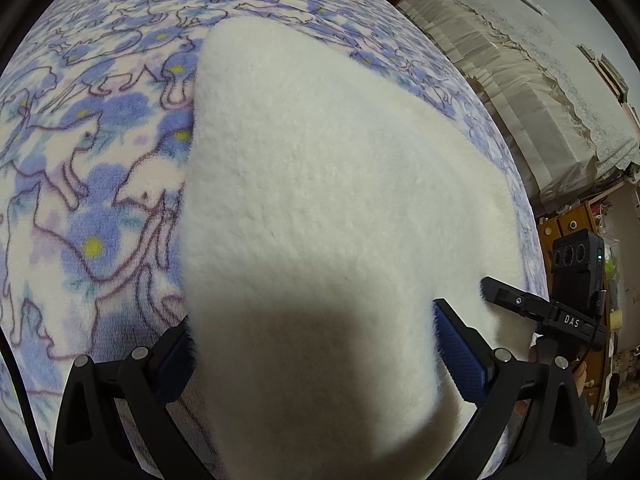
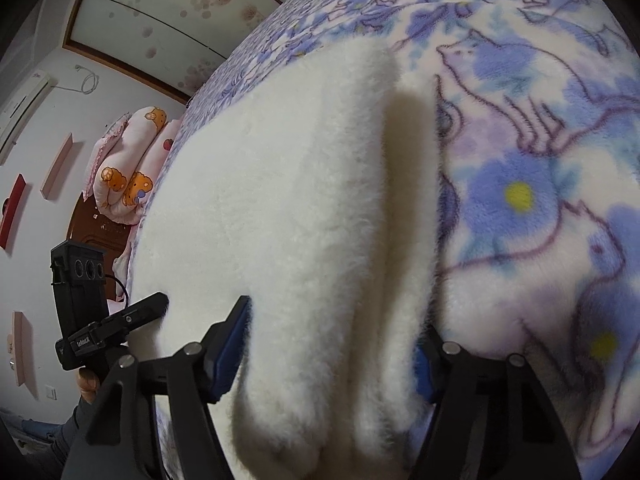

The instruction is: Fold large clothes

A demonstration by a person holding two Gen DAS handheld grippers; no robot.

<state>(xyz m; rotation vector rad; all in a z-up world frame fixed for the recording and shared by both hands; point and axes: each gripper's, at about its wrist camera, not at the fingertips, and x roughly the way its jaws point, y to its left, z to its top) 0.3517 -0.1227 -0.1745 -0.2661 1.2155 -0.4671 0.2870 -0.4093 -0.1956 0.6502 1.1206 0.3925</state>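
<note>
Fleece (image 1: 320, 184) between both grippers' fingers (image 1: 460, 352).

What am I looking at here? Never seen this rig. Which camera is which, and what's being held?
No robot arm: a person carries a handheld two-finger gripper in each hand, each with a fisheye camera looking along its fingers. One picture looks from the left gripper, the other from the right gripper. Both point down at a fluffy white fleece garment lying on a blue and purple blanket printed with animal outlines. Each gripper's black, blue-padded fingers straddle a fold of the white fleece; whether the pads actually press it is unclear.
</note>
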